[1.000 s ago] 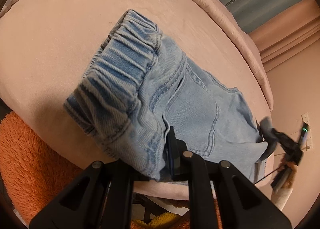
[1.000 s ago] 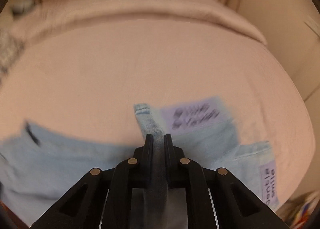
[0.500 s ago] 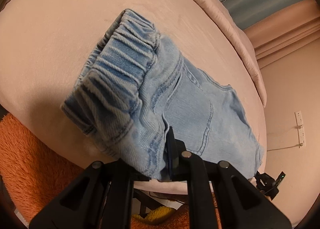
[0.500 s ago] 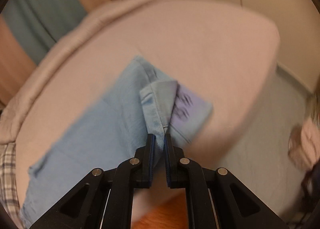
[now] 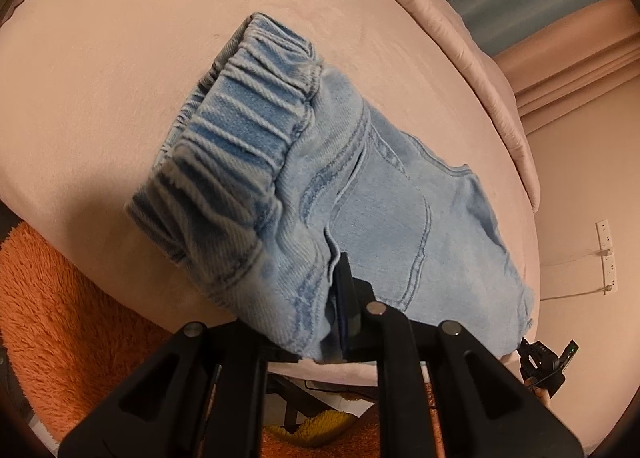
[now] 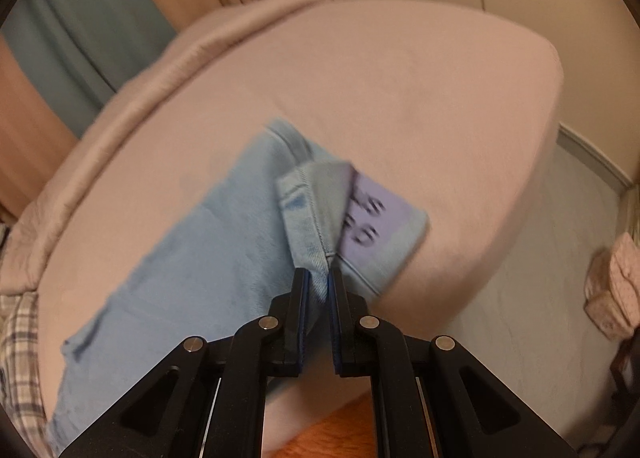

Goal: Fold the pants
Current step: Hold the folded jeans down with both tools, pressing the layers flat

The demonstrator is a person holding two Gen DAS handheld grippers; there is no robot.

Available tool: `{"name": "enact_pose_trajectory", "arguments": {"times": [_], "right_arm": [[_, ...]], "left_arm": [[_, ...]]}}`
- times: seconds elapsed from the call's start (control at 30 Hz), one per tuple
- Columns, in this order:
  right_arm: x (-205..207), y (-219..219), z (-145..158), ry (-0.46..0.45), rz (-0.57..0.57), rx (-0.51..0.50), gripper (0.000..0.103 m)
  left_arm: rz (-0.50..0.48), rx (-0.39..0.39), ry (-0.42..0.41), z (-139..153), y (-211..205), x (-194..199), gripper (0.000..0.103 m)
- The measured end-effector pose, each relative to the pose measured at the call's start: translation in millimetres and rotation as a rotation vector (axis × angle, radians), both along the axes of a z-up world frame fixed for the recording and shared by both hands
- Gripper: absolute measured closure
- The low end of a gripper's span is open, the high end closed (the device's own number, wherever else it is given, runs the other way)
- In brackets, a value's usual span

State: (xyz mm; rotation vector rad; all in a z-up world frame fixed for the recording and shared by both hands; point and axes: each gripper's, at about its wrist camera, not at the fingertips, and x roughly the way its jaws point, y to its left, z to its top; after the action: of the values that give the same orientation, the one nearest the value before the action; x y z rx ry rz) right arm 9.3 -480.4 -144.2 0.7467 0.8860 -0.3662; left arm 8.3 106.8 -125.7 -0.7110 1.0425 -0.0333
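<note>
Light blue denim pants (image 5: 400, 225) lie on a pink mattress (image 5: 120, 77), with the ribbed elastic waistband (image 5: 248, 125) raised toward the left wrist camera. My left gripper (image 5: 320, 318) pinches the waist corner. Its jaws are opening slightly with the denim still pressed between them, and the fabric hides the left finger. In the right wrist view, my right gripper (image 6: 317, 278) is shut on a leg hem (image 6: 308, 217) and lifts it beside a purple printed label (image 6: 372, 217). The pants (image 6: 180, 258) stretch away to the lower left. The right gripper (image 5: 544, 358) also shows past the mattress corner.
An orange shaggy rug (image 5: 60, 318) lies below the mattress edge. Pink and blue curtains (image 6: 80, 17) hang behind a rolled pink blanket (image 5: 460, 17). A plaid cloth (image 6: 16, 338) sits at the left. A wall socket (image 5: 606, 246) and pale floor (image 6: 540, 278) are to the right.
My right gripper swung sideways with the hem and rolled, so the pants now run diagonally in its view. In the left wrist view it dropped below the mattress corner. The left gripper held still.
</note>
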Motion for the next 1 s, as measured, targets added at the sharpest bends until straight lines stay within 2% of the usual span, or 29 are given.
{"name": "enact_pose_trajectory", "arguments": {"times": [0.17, 0.43, 0.53, 0.73, 0.8, 0.83, 0.9, 1.0], "right_arm": [[-4.9, -7.1, 2.1, 0.011, -0.035, 0.002, 0.094], [7.5, -8.1, 0.0, 0.041, -0.028, -0.008, 0.091], [11.8, -6.5, 2.0, 0.045, -0.030, -0.043, 0.091], [1.3, -4.7, 23.6, -0.023, -0.051, -0.089, 0.094], [3.5, -6.4, 21.7, -0.019, -0.052, -0.090, 0.095], [5.2, -7.0, 16.2, 0.008, -0.056, -0.099, 0.100], [7.3, -7.5, 3.2, 0.054, -0.058, -0.102, 0.100], [8.4, -5.1, -3.6, 0.060, -0.052, -0.115, 0.100]], "left_arm": [[-0.002, -0.007, 0.003, -0.8, -0.1, 1.9, 0.087], [0.004, -0.020, -0.005, -4.1, 1.1, 0.6, 0.087], [0.002, -0.012, -0.010, -3.3, 0.9, 0.2, 0.087], [-0.004, 0.019, -0.012, -0.5, -2.5, -1.6, 0.087], [-0.004, 0.019, -0.011, -1.0, -2.2, -1.0, 0.087], [-0.003, 0.015, -0.011, -1.2, -2.3, -0.9, 0.087], [-0.002, 0.009, -0.012, -1.9, -2.0, -1.2, 0.087], [-0.003, 0.010, -0.012, -2.2, -3.3, -1.5, 0.087]]}}
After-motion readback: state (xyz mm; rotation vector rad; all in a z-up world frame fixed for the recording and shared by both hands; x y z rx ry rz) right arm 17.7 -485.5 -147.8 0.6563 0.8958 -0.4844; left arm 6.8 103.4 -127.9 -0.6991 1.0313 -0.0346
